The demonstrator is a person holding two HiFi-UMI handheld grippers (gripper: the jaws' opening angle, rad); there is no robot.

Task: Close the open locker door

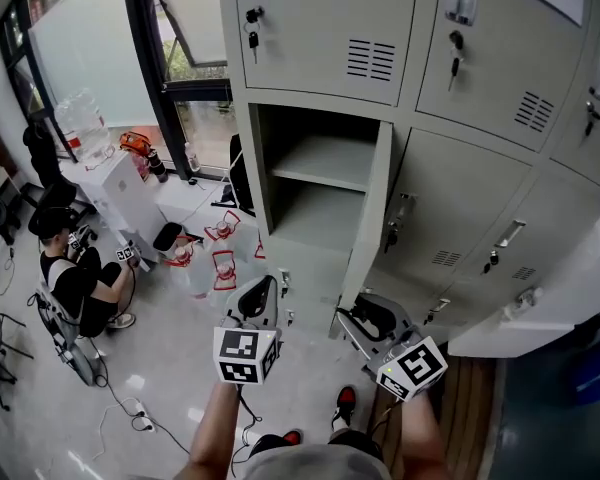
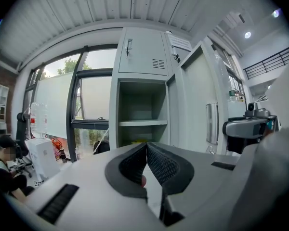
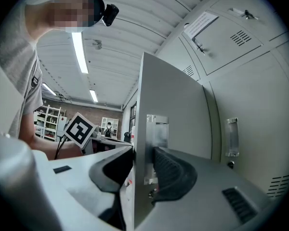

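**Head view:** The pale grey sheet-metal locker door (image 1: 372,218) in the middle row stands swung out, edge-on to the person. It bares the shelved open compartment (image 1: 315,183). The right hand-held gripper (image 1: 368,318) reaches to the door's lower free edge, far from the hinge, where a swing probably takes least effort. The left hand-held gripper (image 1: 260,296) hangs apart from the lockers, in front of the compartment, seemingly with no share in the job.

**Left gripper view:** Its dark ribbed pads are pressed together at the tips and hold nothing. It faces the open compartment, with the door at the right.

**Right gripper view:** The door's thin edge runs up between the jaws. The pads pinch both faces beside a small metal latch plate (image 3: 156,129), likely so the door can be guided shut without slipping.
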